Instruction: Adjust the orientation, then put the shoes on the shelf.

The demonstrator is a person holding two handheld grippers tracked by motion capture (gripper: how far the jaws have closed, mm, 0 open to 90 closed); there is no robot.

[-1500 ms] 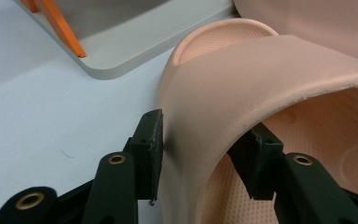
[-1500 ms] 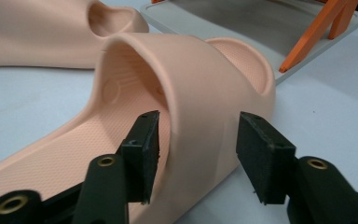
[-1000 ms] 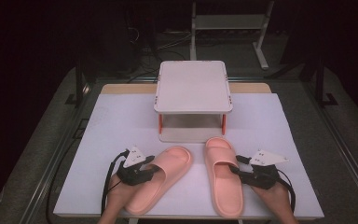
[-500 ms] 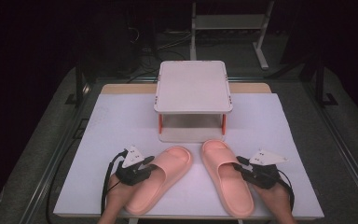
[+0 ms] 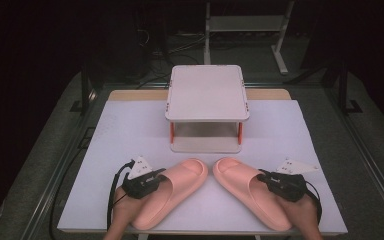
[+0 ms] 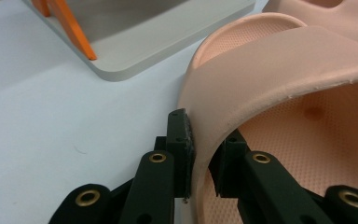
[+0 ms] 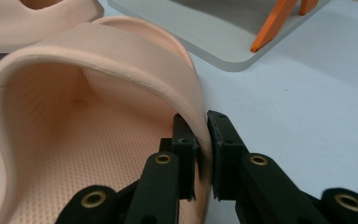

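- Landmark: grey two-tier shelf with orange legs, at the middle-back of the white table cover.
- Left gripper, in front of the shelf and to its left: jaws have just been closing and now pinch the outer side wall of the left slipper; in the left gripper view the pads press on that wall from both sides.
- Left slipper: pink, flat on the cover, toe angled in toward the shelf's front edge, heel near the table's near edge.
- Right slipper: pink, mirrors it; toes near each other just in front of the shelf, whether touching I cannot tell.
- Right gripper, in front of the shelf and to its right: jaws have just been closing, now clamped on the right slipper's outer strap wall.
- Writing: no readable brand or label on slippers, shelf or grippers.
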